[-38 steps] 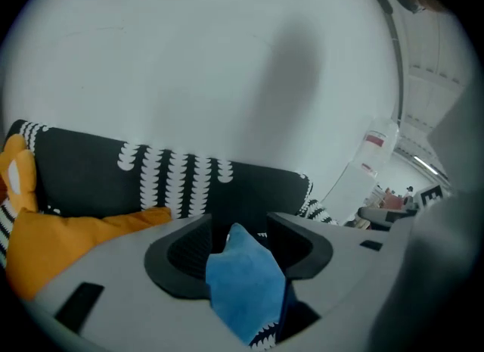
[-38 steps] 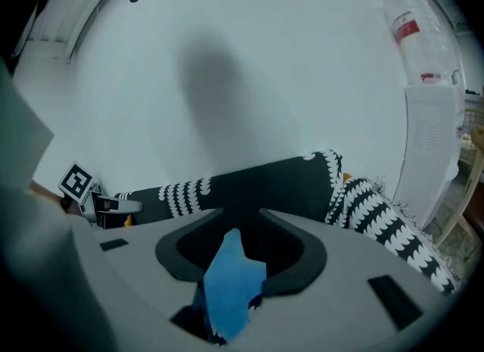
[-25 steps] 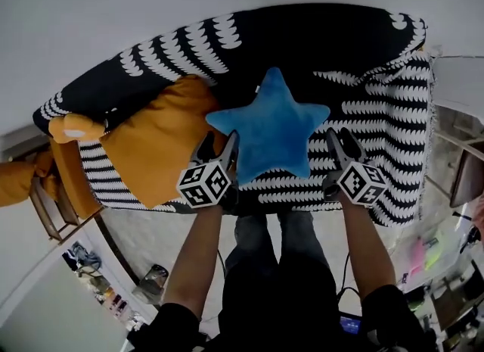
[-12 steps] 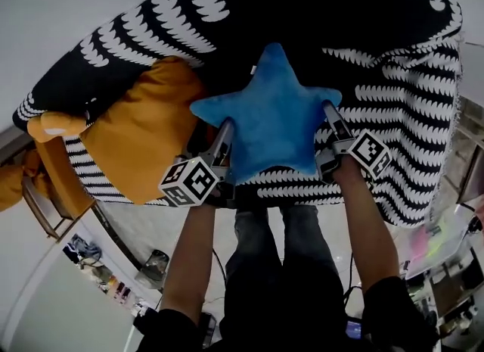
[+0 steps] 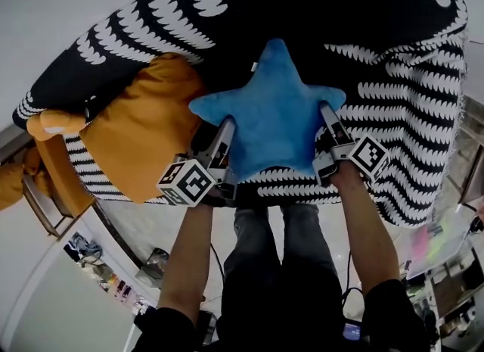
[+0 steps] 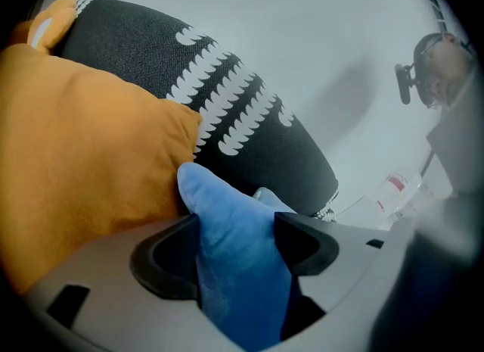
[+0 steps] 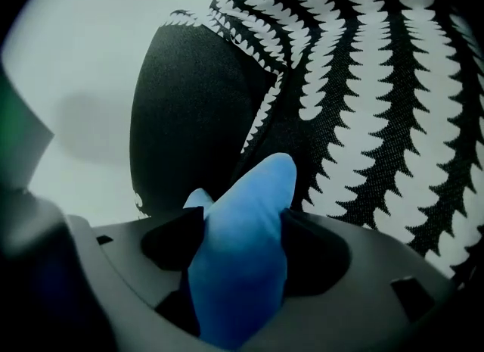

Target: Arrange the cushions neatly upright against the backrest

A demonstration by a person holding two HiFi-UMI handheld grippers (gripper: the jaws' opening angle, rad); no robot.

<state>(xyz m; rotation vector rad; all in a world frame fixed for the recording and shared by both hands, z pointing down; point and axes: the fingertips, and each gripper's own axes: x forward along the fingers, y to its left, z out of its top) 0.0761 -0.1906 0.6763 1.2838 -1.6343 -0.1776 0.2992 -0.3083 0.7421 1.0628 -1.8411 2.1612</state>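
Note:
A blue star-shaped cushion [image 5: 276,116] stands on the sofa seat, its top point up against the dark backrest [image 5: 318,10]. My left gripper [image 5: 225,127] has the star's lower left arm [image 6: 234,260] between its jaws, which are closing and press on the plush. My right gripper [image 5: 327,112] has the star's right arm [image 7: 242,252] in the same way, jaws closing and squeezing it. An orange square cushion [image 5: 144,135] leans against the backrest just left of the star and touches it [image 6: 76,154].
A black throw with white scallop stripes [image 5: 408,101] covers the sofa. An orange plush toy [image 5: 57,125] lies on the sofa's left arm, with a wooden frame [image 5: 45,207] beside it. My legs [image 5: 272,267] stand at the seat's front edge. Floor clutter [image 5: 439,237] lies at right.
Both grippers moved in from beside the star's lower points and closed on its side arms. The star was pushed up and back toward the backrest.

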